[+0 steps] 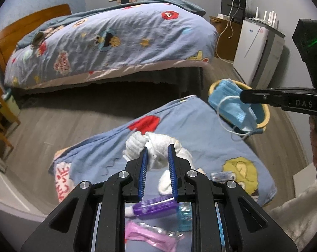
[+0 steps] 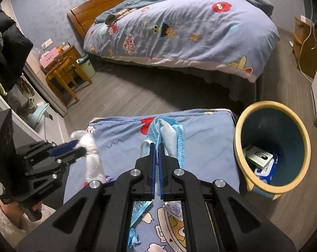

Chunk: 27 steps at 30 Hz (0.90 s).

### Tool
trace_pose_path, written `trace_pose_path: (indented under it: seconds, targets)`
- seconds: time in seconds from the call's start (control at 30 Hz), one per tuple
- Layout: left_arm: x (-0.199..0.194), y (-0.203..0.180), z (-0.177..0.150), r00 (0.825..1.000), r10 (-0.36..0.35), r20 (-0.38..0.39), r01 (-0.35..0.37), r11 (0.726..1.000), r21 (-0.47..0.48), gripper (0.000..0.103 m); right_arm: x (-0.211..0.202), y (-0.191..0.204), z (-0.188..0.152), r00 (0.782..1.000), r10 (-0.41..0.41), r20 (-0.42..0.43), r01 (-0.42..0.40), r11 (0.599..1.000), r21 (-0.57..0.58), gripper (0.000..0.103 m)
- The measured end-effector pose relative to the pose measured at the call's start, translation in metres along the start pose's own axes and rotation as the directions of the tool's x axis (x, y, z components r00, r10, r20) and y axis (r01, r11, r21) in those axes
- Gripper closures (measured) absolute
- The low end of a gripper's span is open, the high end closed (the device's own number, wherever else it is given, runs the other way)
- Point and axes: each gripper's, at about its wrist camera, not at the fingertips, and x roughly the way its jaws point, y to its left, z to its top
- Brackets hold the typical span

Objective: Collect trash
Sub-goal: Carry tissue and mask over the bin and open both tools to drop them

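The blue face mask (image 2: 169, 134) hangs crumpled from the right gripper (image 2: 157, 147), whose jaws are clamped together on a fold of it, with one white ear loop (image 1: 227, 115) dangling free below. It is feather-light, limp pleated fabric that will not hold a shape, so a pinch anywhere on the bunched body should carry it; the loose loop looks likely to snag on a rim or a finger, and the cloth may cling to the pads when let go. In the left wrist view the mask sits in front of the yellow-rimmed bin (image 2: 238, 138), which stands on the floor to the right of the bedding-covered surface (image 2: 211, 138) and already holds some packaging. The wad of white tissue (image 1: 158, 147) is clamped in the left gripper (image 1: 157, 150), its blue pads nearly together on a narrow twist of it while the rest droops below. It is soft, compressible and fragile, apt to tear or shed if pulled, so the thick middle is probably the safer hold. Near the person, a purple tube (image 1: 154, 206), a pink wrapper (image 1: 145, 235) and a small clear wrapper (image 1: 222, 176) lie on the cloth. Far behind stands a bed (image 1: 116, 40).
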Motion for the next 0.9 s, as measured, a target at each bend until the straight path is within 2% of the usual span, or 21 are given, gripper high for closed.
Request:
trace_pose_path:
  seconds: [0.23,0.5,0.6,0.73,0.9]
  targets:
    - [0.011,-0.028,0.025,0.998,-0.063,-0.006,0.063,0.998,0.017,0.082,-0.008,-0.029,0.009,0.998,-0.048,0.032,0.047,0.999,0.026,0.101]
    - [0.046,-0.075,0.057,0.995,-0.092,-0.029,0.095,0.991,0.099,0.082,-0.022,-0.102,0.010,0.991,-0.124,0.051,0.114,0.980,0.162,0.101]
    - [0.058,-0.095,0.066,0.994,-0.106,-0.038,0.110,0.985,0.131,0.082,-0.027,-0.132,0.008,0.987,-0.153,0.049,0.139,0.966,0.218,0.101]
    - [0.075,-0.119,0.077,0.990,-0.128,-0.057,0.136,0.977,0.166,0.082,-0.026,-0.173,0.004,0.974,-0.226,0.019,0.212,0.939,0.270,0.101]
    - [0.098,-0.150,0.088,0.987,-0.145,-0.075,0.158,0.962,0.223,0.082,-0.018,-0.211,-0.005,0.964,-0.265,-0.024,0.257,0.903,0.343,0.101]
